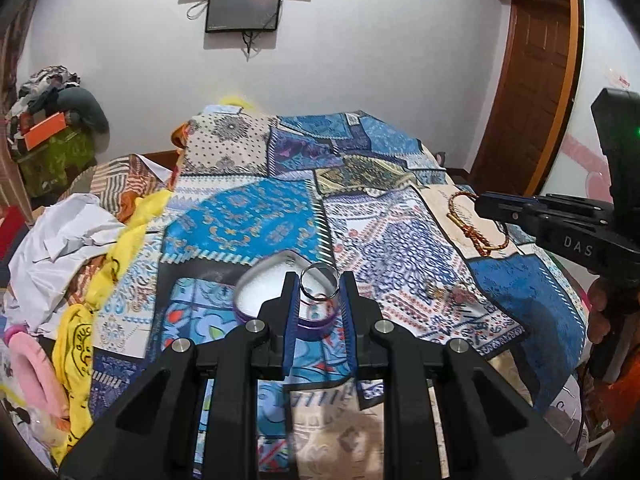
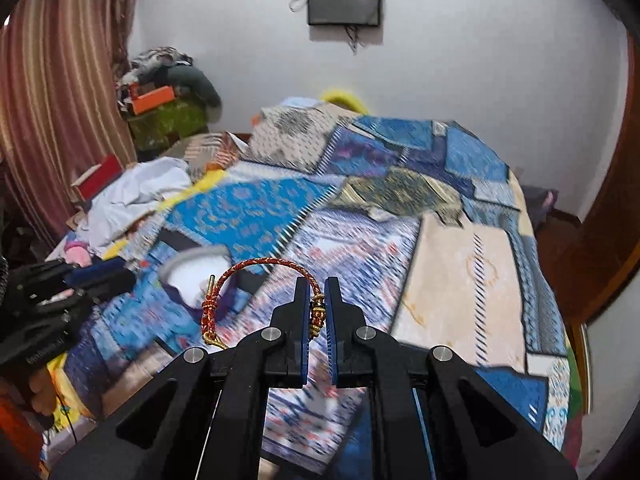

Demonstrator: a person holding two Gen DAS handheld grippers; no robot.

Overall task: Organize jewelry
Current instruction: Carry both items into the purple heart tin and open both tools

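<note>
My left gripper (image 1: pixel 319 286) sits low over the patchwork bedspread (image 1: pixel 248 216), and its blue pads pinch a silver ring (image 1: pixel 320 282) from both sides, the band standing upright between them. Directly behind the ring, toward 12 o'clock from the fingertips, lies a heart-shaped box (image 1: pixel 260 292) with a purple wall and a white lining; the ring hangs over its right half, though I cannot tell whether it touches the lining. At about 2 o'clock from that box a small gold piece (image 1: pixel 434 290) rests on the cloth (too small for me to name it properly).

My right gripper (image 2: pixel 319 292) has its jaws pressed nearly together on a red and gold braided bracelet (image 2: pixel 256 276), gripping it at the beaded knot. The cord arcs away to 10 o'clock and loops down, its gold clasp dangling free above the bedspread (image 2: pixel 460 280). In this view the heart-shaped box (image 2: pixel 196 268) shows blurred just behind the loop, and the left gripper (image 2: pixel 100 276) pokes in from 9 o'clock.

From the left camera, the right gripper (image 1: pixel 480 204) enters at 3 o'clock with the bracelet (image 1: pixel 472 224) hanging at its tip, well apart from the ring. A heap of white and yellow clothes (image 1: pixel 80 240) lies along the bed at 9 o'clock.
</note>
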